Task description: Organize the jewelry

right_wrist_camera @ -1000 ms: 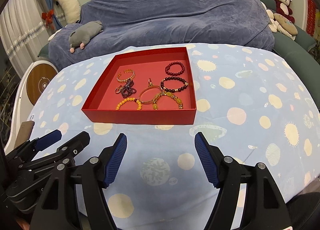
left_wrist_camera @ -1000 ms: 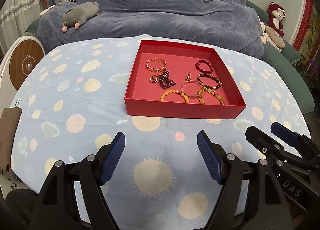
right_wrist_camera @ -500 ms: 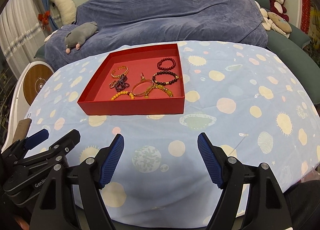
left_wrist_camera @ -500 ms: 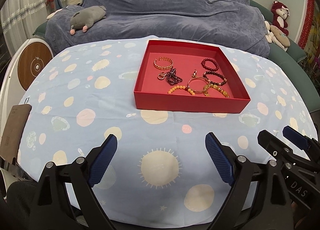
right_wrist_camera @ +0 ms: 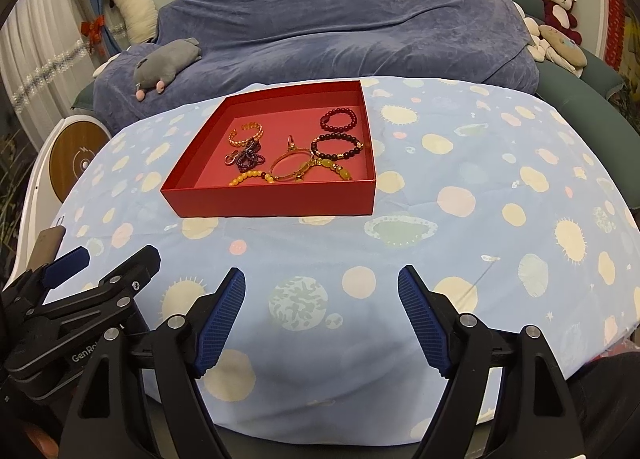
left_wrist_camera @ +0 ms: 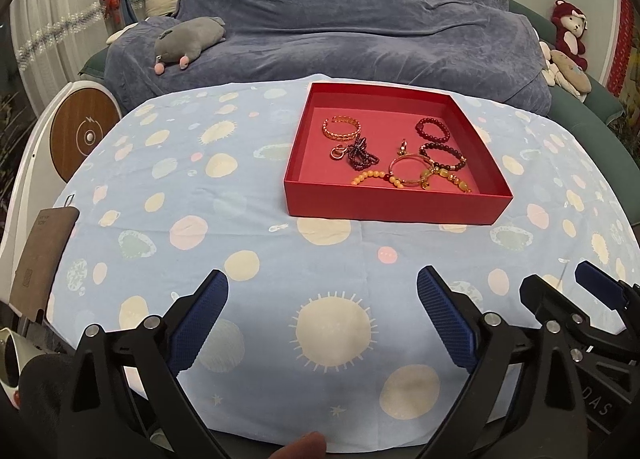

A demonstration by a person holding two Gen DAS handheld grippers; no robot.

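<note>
Jewelry sits piled in the red tray (left_wrist_camera: 396, 203) on the counter (left_wrist_camera: 240, 235): a gold cuff (left_wrist_camera: 341, 128) at its far left corner, dark bead bracelets (left_wrist_camera: 443, 155) along its right wall, an orange bead strand (left_wrist_camera: 374, 178) at its near wall. My left tongs (left_wrist_camera: 322, 317) and right tongs (right_wrist_camera: 321, 309) hover short of the tray, both spread wide, gripping nothing.
</note>
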